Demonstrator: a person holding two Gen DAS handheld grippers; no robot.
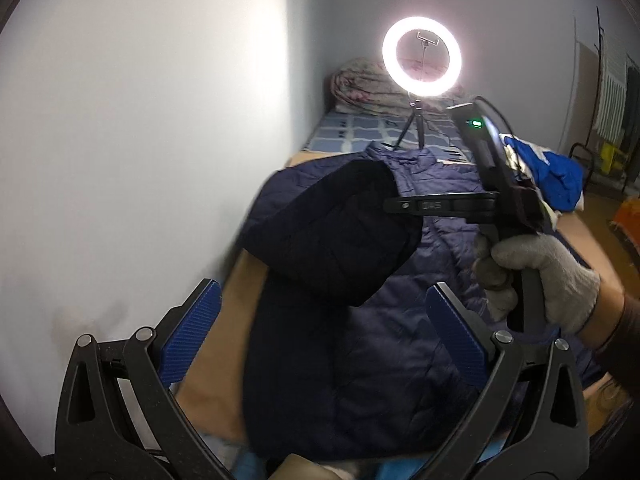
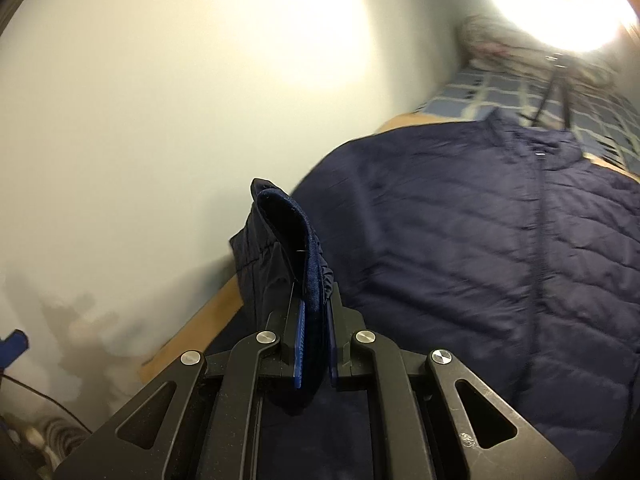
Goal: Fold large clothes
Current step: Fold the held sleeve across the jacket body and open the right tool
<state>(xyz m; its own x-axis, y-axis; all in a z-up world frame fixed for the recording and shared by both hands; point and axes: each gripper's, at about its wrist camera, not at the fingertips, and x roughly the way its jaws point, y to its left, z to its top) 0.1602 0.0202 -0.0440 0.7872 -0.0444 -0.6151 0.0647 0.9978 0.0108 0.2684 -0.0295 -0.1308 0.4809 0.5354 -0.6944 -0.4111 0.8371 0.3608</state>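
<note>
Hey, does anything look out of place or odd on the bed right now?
A lit ring light on a tripod stands on the bed's checked sheet, just beyond the navy puffer jacket; otherwise nothing stands out.

**Wall close at nine o'clock, lamp stand at twelve**

The wall (image 1: 140,140) runs hard along the bed's nine-o'clock edge, leaving only a thin strip of tan board (image 1: 224,344) beside the navy quilted jacket (image 1: 400,340). At twelve o'clock a ring light (image 1: 421,57) on a tripod (image 1: 412,128) stands on the checked sheet (image 1: 360,132), just beyond the jacket's collar. The raised sleeve (image 1: 336,236) and the right gripper (image 2: 314,344) pinching its cuff (image 2: 308,256) cross the middle. Between the left gripper (image 1: 320,336) fingers, held apart, the jacket's lower half lies unobstructed.
</note>
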